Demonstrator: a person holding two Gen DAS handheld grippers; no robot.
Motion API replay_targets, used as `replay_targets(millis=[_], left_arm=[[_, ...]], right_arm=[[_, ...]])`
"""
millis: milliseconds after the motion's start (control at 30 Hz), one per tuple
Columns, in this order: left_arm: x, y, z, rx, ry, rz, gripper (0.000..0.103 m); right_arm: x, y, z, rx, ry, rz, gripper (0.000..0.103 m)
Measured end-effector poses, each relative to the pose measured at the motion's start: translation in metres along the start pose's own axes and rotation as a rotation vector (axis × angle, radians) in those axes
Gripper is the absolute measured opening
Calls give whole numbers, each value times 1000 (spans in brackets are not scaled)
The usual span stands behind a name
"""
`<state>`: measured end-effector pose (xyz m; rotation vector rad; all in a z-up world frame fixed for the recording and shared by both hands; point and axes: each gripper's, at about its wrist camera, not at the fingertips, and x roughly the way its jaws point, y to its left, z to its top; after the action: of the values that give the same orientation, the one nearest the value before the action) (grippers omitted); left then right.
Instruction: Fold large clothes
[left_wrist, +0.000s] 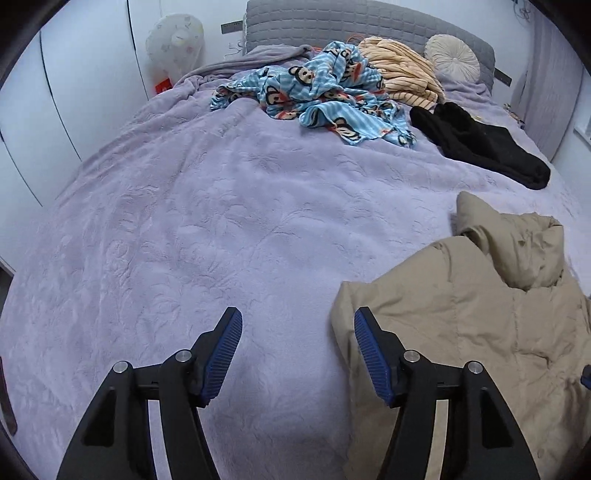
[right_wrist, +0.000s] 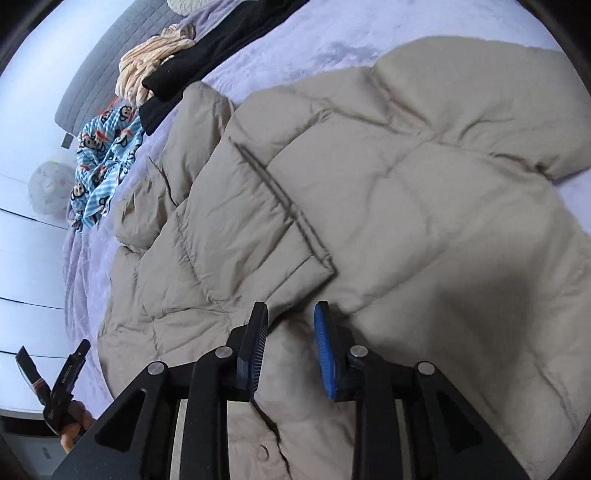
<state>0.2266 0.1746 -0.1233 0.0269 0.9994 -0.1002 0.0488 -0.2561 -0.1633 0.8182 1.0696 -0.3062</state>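
While both tools tilt steeply down toward the bed, the left gripper (left_wrist: 298, 325) hangs over the bare lilac bedspread (left_wrist: 184, 221) with its jaws wide apart and nothing between them. The right gripper (right_wrist: 290, 321) hovers above the beige puffer jacket (right_wrist: 406, 203), jaws parted by a narrow gap, gripping nothing. One jacket lies spread at the bed's near edge, at four o'clock in the left view. Three more garments sit toward twelve o'clock by the headboard (left_wrist: 351, 22): one blue monkey-print piece (left_wrist: 325, 96), one cream striped piece (left_wrist: 402, 74), one black piece (left_wrist: 480, 144). Only the right view shows the jacket's sleeve folded across its body; only the left shows the round cushion (left_wrist: 452, 57) whole.
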Motion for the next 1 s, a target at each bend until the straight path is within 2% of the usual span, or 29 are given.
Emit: replay_targets(millis=[100, 167, 233, 267, 333, 367, 400, 467, 567, 667, 733, 833, 900, 967, 1000], left_arm=[[-5, -20, -20, 26, 42, -40, 65], [3, -38, -35, 35, 72, -50, 65], [16, -49, -49, 26, 104, -28, 65], [22, -51, -56, 23, 105, -10, 65], [33, -48, -65, 3, 117, 2, 65], [37, -44, -68, -13, 128, -11, 66], [40, -39, -69, -32, 137, -20, 74], [44, -33, -68, -49, 154, -25, 82], [46, -32, -65, -50, 174, -34, 82], [38, -40, -60, -16, 171, 27, 82], [26, -46, -54, -1, 163, 53, 82], [2, -62, -52, 15, 136, 31, 82], [-12, -79, -52, 42, 131, 11, 82], [-24, -102, -56, 76, 129, -4, 82], [-29, -114, -57, 93, 133, -14, 82]], right_arm=[[-21, 13, 8, -120, -61, 21, 29], [-17, 34, 21, -210, -71, 52, 29], [-4, 57, 36, -298, -81, 87, 29], [7, 69, 45, -345, -91, 74, 29], [32, 82, 54, -416, -94, -6, 29], [44, 79, 57, -417, -76, -37, 28], [52, 70, 57, -387, -48, -41, 27], [58, 50, 50, -320, -9, -36, 19], [56, 32, 36, -346, -8, -40, 16], [53, 34, 43, -398, -26, -66, 15], [46, 28, 54, -384, -56, -104, 15], [25, 6, 67, -274, -40, -37, 20], [11, -6, 65, -250, -12, 7, 23], [-3, -22, 58, -229, 19, 36, 45], [-9, -31, 54, -217, 30, 44, 50]])
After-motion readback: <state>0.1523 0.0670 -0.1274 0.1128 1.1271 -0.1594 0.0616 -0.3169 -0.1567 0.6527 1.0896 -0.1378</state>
